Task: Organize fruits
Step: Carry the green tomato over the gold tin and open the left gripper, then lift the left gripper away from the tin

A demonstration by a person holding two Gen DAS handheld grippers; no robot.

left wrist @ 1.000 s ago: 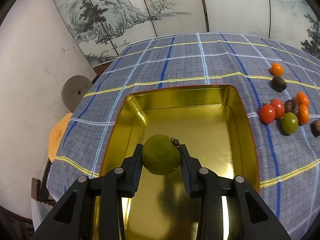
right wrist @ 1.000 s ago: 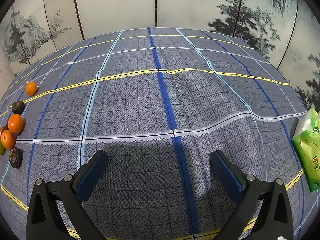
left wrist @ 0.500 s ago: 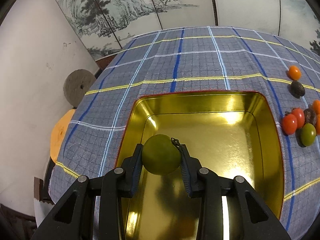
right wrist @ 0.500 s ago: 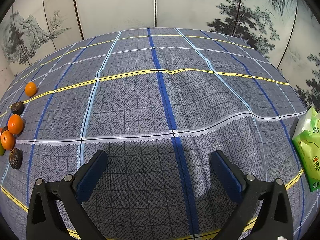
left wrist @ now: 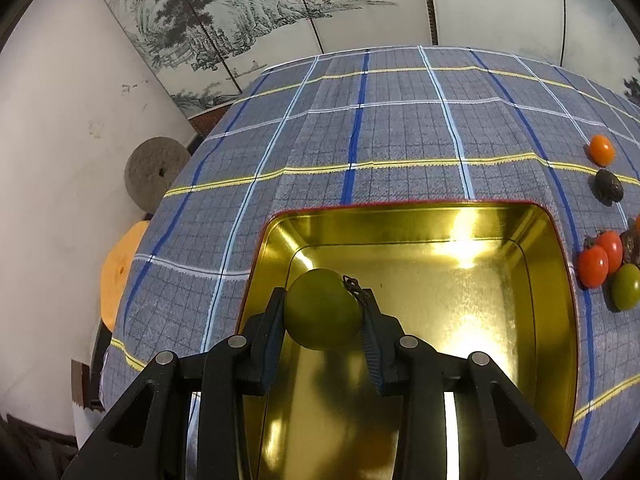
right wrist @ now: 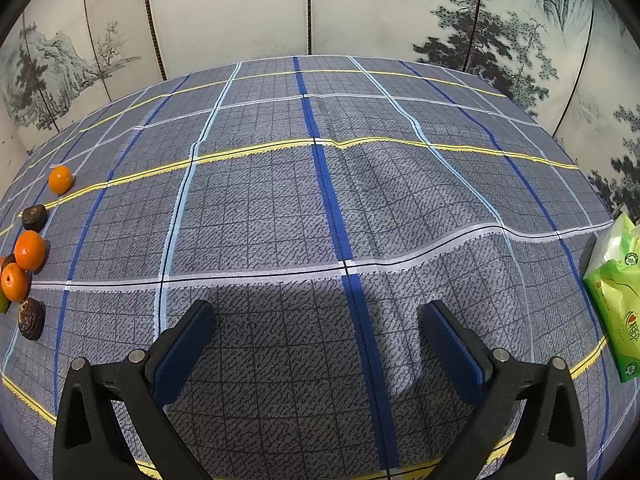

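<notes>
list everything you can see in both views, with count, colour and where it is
held fruit: 1, green, between the left gripper's fingers, above the tray
tray: 1, gold with a red rim, on the cloth, nothing lying in it
tomatoes: 2, red, right of the tray
loose green fruit: 1, green, beside the tomatoes
oranges: 3, orange, left side of the right wrist view
dark fruits: at least 3, brown, wrinkled, among the oranges
tablecloth: 1, grey-blue plaid, covers the table
packet: 1, green, right edge of the cloth
stone disc: 1, grey, off the table's left
left gripper: black, shut on the fruit
right gripper: black with blue pads, open, holding nothing
</notes>
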